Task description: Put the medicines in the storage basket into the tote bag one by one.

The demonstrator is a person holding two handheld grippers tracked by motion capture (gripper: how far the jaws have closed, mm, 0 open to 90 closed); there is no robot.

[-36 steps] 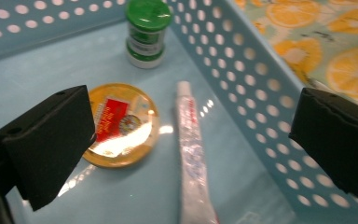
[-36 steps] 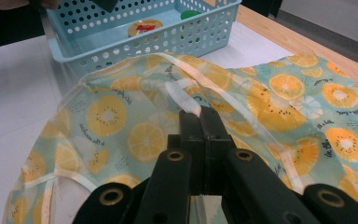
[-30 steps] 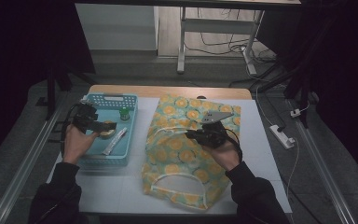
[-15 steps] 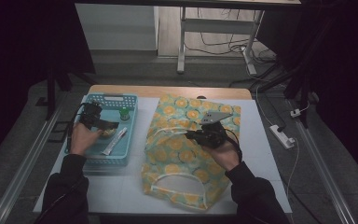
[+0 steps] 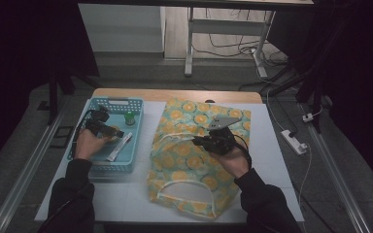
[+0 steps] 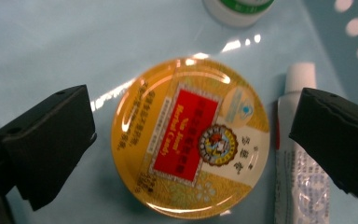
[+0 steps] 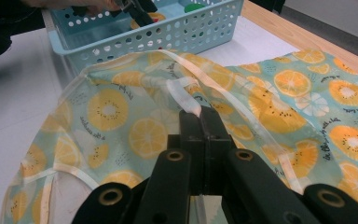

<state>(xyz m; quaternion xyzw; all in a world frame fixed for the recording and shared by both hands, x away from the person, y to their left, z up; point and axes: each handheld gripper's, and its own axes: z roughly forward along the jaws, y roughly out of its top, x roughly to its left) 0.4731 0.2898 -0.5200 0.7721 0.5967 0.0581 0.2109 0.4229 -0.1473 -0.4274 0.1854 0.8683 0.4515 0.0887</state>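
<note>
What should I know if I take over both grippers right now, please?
Left gripper: open, jaws either side of the round yellow candy tin, not touching it.
Right gripper: shut on the white handle strap of the fruit-print bag, holding its mouth up.
In the blue basket: the tin, a white tube, a green-capped bottle.
Done: bag held. Left: probably grip the tin and move it into the bag.

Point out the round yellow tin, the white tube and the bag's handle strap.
Round yellow tin [image 6: 189, 140]: left gripper view, on its red lid label.
White tube [image 6: 300, 184]: left gripper view, on its body.
Handle strap [image 7: 182, 99]: right gripper view, just above the closed jaws.
</note>
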